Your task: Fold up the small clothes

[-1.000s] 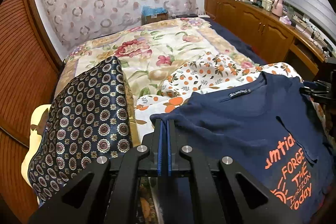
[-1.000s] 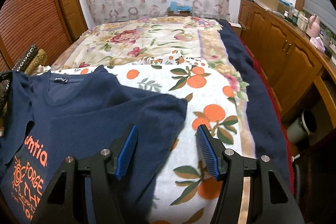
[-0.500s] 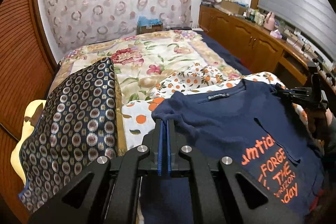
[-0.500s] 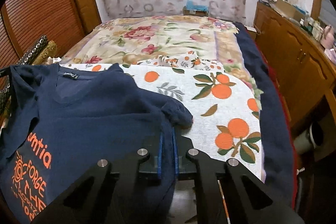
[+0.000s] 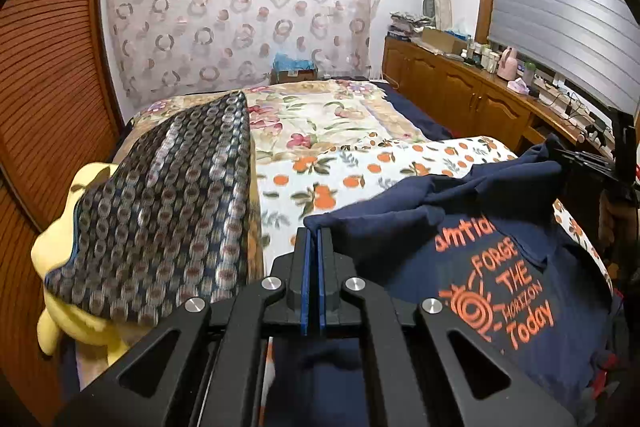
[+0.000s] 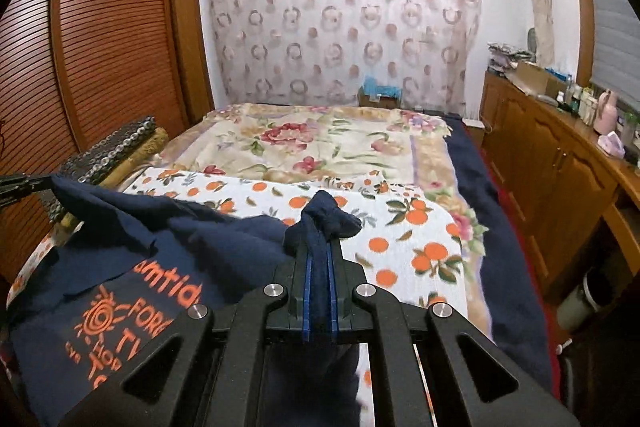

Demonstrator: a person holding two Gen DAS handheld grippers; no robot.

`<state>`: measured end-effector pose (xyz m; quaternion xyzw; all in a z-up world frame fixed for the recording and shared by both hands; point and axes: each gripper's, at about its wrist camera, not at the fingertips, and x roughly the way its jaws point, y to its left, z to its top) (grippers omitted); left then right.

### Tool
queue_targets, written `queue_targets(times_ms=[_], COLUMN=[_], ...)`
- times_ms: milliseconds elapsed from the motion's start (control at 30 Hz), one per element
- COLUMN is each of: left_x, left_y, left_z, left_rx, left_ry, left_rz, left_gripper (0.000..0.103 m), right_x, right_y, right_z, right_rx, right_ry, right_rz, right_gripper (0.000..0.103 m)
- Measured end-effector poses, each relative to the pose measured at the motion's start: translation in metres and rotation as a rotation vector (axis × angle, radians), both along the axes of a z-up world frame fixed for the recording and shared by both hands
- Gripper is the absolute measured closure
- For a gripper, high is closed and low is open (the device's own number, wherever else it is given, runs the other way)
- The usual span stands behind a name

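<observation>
Right wrist: navy T-shirt [image 6: 132, 251] pinched between jaws.

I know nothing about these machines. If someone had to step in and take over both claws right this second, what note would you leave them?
Left claw: shut on one top corner of the navy T-shirt.
Right claw: shut on the other top corner, cloth bunched between its fingers.
The shirt hangs lifted between the two claws above the orange-print sheet on the bed, its orange lettering facing up, its top edge sagging and rumpled.
Done: both corners gripped and raised.
Left: every fold. No neat crease shows yet. I would probably carry the held edge over the body of the shirt, lay it down, then let go.
</observation>
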<state>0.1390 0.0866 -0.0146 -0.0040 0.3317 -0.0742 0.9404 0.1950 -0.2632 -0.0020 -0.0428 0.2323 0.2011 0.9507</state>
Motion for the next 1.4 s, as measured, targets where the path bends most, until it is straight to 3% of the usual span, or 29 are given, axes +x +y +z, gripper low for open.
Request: queue_targets(times_ms=[267, 533, 867, 967, 1233, 1333, 1400], left_x=[-0.051, -0.120, -0.183, -0.184, -0.178, -0.179, -0.179], left_y=[0.010, 0.021, 0.027, 0.025, 0.026, 0.029, 0.031], left_z=[-0.014, -0.001, 0.011, 0.003, -0.031, -0.033, -0.032], left_rx=[-0.030, -0.045, -0.029, -0.010, 0.004, 0.007, 0.010], left_ry=[-0.036, -0.104, -0.103, -0.068, 0.027, 0.030, 0.027], left_rz=[0.024, 0.056, 0.063, 0.065, 0.080, 0.085, 0.084], left_gripper=[0.099, 0.099, 0.099, 0.099, 0.098, 0.083, 0.064], right_x=[-0.051, -0.104, -0.167, -0.167, -0.136, -0.130, -0.128], right_y=[-0.007, -0.008, -0.027, -0.025, -0.015, -0.013, -0.012], right_z=[-0.018, -0.016, -0.003, 0.002, -0.037, -0.034, -0.030], right_rx=[0.002, -0.003, -0.064, -0.081, -0.135, -0.134, -0.142], right_ry=[-0.039, -0.077, -0.057, -0.028, 0.125, 0.135, 0.124], right_rz=[-0.022, -0.012, 0.015, 0.034, 0.018, 0.004, -0.007], right_gripper=[0.097, 0.097, 0.097, 0.097, 0.097, 0.090, 0.084])
